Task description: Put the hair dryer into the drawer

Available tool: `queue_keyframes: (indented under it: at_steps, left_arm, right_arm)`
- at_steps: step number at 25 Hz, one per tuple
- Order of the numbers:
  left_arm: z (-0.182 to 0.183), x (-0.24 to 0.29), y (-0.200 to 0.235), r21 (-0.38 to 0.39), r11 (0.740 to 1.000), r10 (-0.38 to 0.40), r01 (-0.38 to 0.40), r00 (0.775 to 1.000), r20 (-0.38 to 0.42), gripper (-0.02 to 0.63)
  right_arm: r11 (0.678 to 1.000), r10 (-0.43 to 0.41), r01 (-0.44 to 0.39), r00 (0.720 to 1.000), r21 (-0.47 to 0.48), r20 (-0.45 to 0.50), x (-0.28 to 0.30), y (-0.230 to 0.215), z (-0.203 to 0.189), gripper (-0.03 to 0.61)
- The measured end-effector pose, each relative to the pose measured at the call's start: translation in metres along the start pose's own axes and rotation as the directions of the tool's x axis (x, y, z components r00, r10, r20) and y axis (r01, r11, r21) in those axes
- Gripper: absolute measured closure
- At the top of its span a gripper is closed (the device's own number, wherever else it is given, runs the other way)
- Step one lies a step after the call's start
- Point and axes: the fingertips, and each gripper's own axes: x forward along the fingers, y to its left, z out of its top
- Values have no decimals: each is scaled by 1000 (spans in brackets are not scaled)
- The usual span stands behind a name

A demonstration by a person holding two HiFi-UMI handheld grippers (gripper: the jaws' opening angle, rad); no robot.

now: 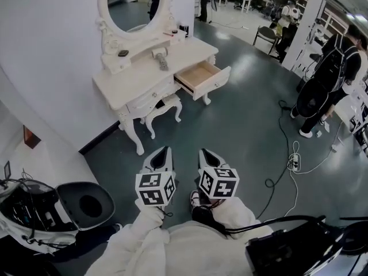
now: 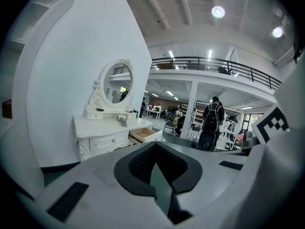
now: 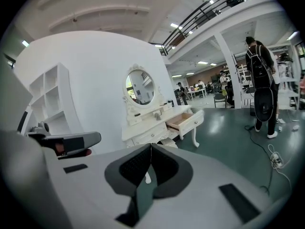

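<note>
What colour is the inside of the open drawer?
The drawer is light tan wood inside; head view shows it best.

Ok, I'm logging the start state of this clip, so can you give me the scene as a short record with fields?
hair dryer: lying on top of the dressing table, below the mirror
drawer: pulled open, nothing visible inside
stool: tucked under the table
left gripper: shut, empty, well short of the table
right gripper: shut, empty, beside the left one
task state: hair dryer not yet picked up
</note>
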Motion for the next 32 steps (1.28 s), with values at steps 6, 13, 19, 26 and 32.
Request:
queue_keyframes:
  at_steps: [6,13,19,26,32]
  left_arm:
    - [8,46,-1,1,1000,17,-17,1000,-9,607]
    - [20,105,0,-23,999,23,-23,999,-28,607]
    - [34,151,-4,-19,999,27,-27,999,-23,607]
    - [49,201,-6,-2,999,47,-47,999,-20,607]
    - [50,228,-11,-17,998,58,-59,998,-34,607]
  right_arm:
    - [1000,14,-14,1000,-17,-18,34,-24,21,517]
    - [999,17,-18,999,-27,-45,76,-56,49,517]
    - [999,25,-27,999,-30,-48,109,-84,74,517]
    - [998,49,-51,997,-34,-53,148,-112,101,517]
    - [997,70,-71,995,-19,-71,166,-134,110,517]
